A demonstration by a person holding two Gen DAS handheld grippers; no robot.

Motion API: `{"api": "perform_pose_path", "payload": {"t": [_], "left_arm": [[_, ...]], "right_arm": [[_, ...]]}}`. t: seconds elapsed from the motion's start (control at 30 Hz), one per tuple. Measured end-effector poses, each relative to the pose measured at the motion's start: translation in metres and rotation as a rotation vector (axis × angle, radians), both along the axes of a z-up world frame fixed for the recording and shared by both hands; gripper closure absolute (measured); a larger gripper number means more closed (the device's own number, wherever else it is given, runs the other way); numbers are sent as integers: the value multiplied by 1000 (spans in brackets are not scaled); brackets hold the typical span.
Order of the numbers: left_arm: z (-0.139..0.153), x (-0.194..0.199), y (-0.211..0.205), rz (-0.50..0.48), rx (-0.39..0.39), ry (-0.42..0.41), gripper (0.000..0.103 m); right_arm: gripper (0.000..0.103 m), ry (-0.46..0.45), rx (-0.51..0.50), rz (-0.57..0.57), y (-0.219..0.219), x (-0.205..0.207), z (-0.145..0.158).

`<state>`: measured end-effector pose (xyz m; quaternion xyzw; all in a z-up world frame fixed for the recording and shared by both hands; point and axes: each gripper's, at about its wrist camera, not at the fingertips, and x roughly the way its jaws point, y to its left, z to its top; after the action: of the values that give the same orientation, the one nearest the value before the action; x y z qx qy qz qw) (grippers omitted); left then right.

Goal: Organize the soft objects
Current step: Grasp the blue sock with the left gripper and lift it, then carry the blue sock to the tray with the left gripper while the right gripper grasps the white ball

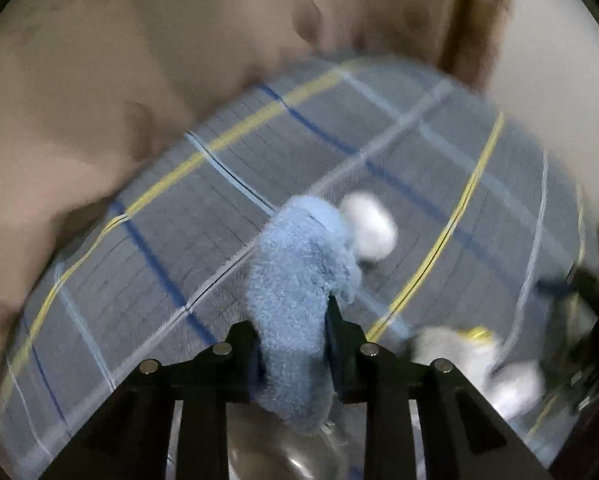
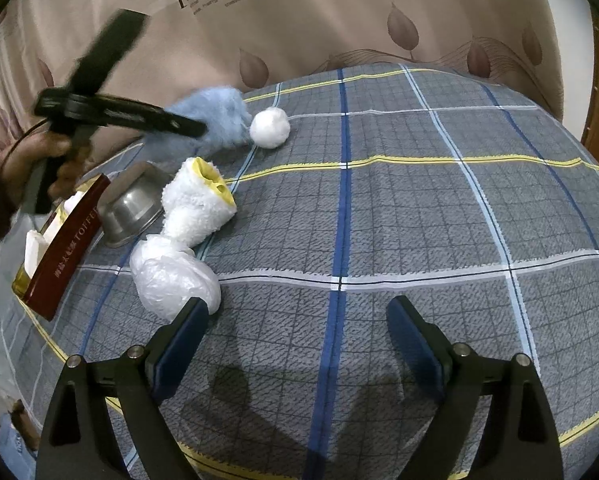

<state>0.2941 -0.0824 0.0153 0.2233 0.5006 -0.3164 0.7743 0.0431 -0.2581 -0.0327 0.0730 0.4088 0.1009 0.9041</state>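
A fluffy blue cloth (image 1: 295, 272) is clamped between the fingers of my left gripper (image 1: 289, 316), which is shut on it. In the right wrist view the same gripper (image 2: 197, 128) holds the blue cloth (image 2: 219, 116) just over the checked sheet at the far left. A white soft ball (image 2: 270, 127) lies right beside the cloth; it also shows in the left wrist view (image 1: 369, 226). A white fluffy piece with a yellow opening (image 2: 203, 196) and a crumpled white plastic bundle (image 2: 171, 276) lie nearer. My right gripper (image 2: 299, 328) stands open over bare sheet, holding nothing.
A grey checked sheet (image 2: 419, 200) with blue and yellow lines covers the surface. At its left edge sit a tipped metal bowl (image 2: 133, 204) and a dark red box (image 2: 63, 248) marked TOFFEE. A person's hand (image 2: 39, 160) grips the left tool. A leaf-print curtain (image 2: 339, 12) hangs behind.
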Motion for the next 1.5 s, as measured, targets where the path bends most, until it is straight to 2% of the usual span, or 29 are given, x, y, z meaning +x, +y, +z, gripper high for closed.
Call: {"api": "perform_pose_path", "payload": {"t": [0.03, 0.1, 0.13, 0.2, 0.27, 0.4, 0.53, 0.63, 0.73, 0.83, 0.93, 1.03, 1.1, 1.17, 1.23, 1.37, 1.5], "left_arm": [[11, -7, 8, 53, -59, -15, 77], [27, -16, 22, 163, -123, -37, 77], [37, -23, 37, 246, -202, -19, 77], [51, -38, 51, 342, -298, -1, 77], [66, -57, 61, 400, -350, -19, 77], [86, -92, 87, 482, -399, -21, 77], [97, -116, 107, 542, -394, -38, 77], [104, -123, 126, 584, -385, -45, 77], [105, -125, 150, 630, -391, -56, 77], [111, -131, 172, 680, -400, -102, 76], [116, -139, 192, 728, -394, -157, 76], [115, -149, 213, 785, -443, -172, 75], [113, -160, 226, 833, -468, -187, 74], [110, -172, 235, 858, -477, -204, 74], [107, -183, 241, 879, -471, -215, 74], [98, -208, 252, 909, -462, -236, 74], [88, -226, 263, 944, -489, -221, 74]], "right_arm": [[14, 0, -1, 0, 0, 0, 0], [14, 0, -3, -1, 0, 0, 0], [14, 0, -5, -1, 1, 0, 0], [14, -1, -8, -4, 1, 1, 0], [13, -2, -12, -6, 2, 1, 0], [12, -5, -28, -18, 3, 0, 1], [11, -22, -36, -37, 1, -3, 3], [11, -81, 1, -49, -5, -12, 9], [11, -86, 37, -50, -12, -11, 15], [12, -82, 59, -25, -13, 2, 31], [13, -71, 65, 13, -7, 32, 55], [24, -19, 58, 56, 9, 81, 73], [55, 30, 43, 79, 22, 108, 74], [58, 82, 29, 105, 36, 134, 69], [58, 111, -32, 134, 56, 156, 64], [58, 167, -79, 163, 81, 181, 52], [58, 207, -138, 161, 97, 205, 39]]}}
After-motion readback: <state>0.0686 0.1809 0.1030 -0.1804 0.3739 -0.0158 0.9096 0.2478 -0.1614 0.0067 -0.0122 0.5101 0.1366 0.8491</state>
